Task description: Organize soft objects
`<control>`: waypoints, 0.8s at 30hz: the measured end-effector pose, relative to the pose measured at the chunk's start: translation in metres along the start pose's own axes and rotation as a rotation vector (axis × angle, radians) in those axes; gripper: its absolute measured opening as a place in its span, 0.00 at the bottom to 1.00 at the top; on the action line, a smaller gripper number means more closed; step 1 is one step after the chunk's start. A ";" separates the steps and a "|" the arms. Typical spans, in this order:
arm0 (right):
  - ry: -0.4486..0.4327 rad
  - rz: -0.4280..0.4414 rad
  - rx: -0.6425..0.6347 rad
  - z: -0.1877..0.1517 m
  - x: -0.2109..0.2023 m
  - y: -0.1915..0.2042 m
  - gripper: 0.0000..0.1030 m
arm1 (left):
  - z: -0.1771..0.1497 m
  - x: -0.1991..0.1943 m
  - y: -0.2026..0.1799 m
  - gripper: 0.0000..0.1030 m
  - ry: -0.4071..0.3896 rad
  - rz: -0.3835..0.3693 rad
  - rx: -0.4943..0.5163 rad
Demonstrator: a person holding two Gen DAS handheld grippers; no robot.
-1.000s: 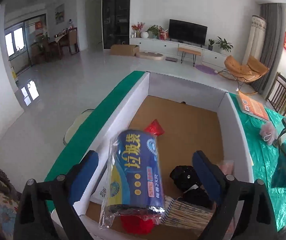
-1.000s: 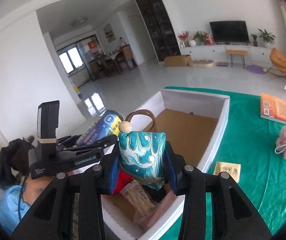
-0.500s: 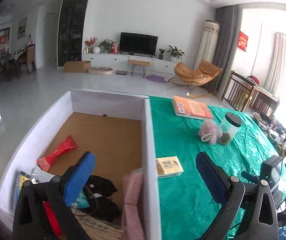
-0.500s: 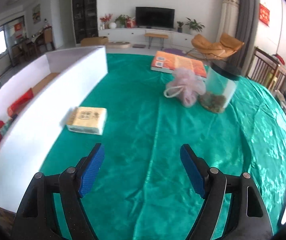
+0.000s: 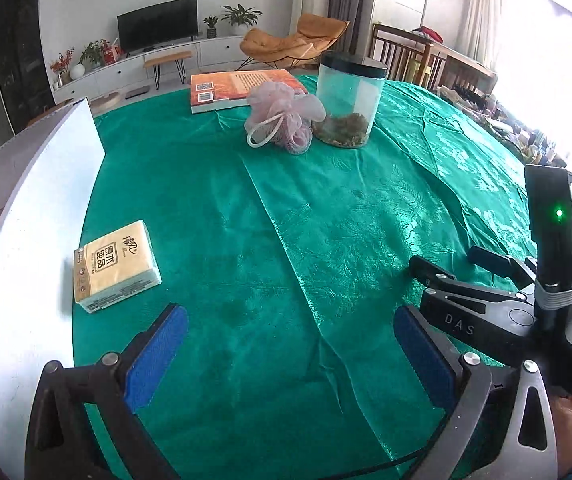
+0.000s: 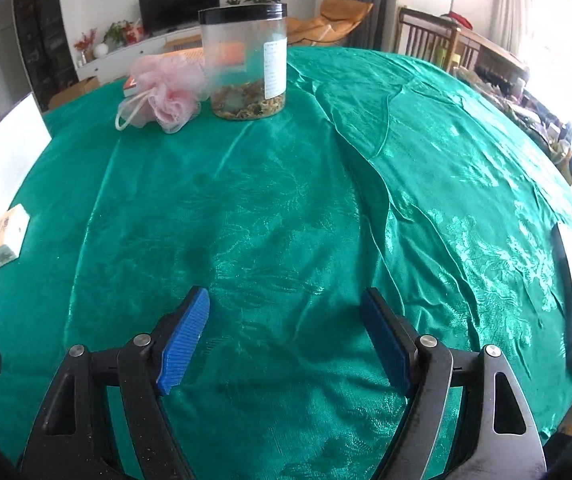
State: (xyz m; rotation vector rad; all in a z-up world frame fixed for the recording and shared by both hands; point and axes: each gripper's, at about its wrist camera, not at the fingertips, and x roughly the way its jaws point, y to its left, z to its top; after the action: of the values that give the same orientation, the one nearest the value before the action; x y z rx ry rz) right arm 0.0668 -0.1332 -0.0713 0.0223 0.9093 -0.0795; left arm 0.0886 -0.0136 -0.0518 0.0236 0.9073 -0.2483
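**Two soft items left on the cloth**

Tissue pack (image 5: 116,266), lower left beside the white box wall (image 5: 34,216): light, squashy; grip across its short sides. Pink bath pouf (image 5: 282,116), upper centre touching the jar (image 5: 347,100): airy, springy; pinch its body. Left gripper (image 5: 286,354) and right gripper (image 6: 284,338) gape wide, empty.
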 end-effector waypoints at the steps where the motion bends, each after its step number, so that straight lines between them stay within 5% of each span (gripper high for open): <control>1: 0.000 0.001 0.003 0.000 0.000 -0.001 0.80 | -0.002 0.004 0.004 0.99 0.005 -0.003 -0.006; 11: -0.007 -0.013 0.018 -0.003 0.001 0.002 0.85 | -0.019 0.022 0.023 0.99 0.044 0.001 -0.049; 24: -0.005 -0.012 0.021 -0.002 0.002 0.000 0.87 | -0.030 -0.014 0.030 0.99 0.009 0.025 -0.058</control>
State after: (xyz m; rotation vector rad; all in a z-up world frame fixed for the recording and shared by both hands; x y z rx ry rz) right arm 0.0660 -0.1328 -0.0743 0.0358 0.9038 -0.1006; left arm 0.0637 0.0220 -0.0617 -0.0177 0.9222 -0.1983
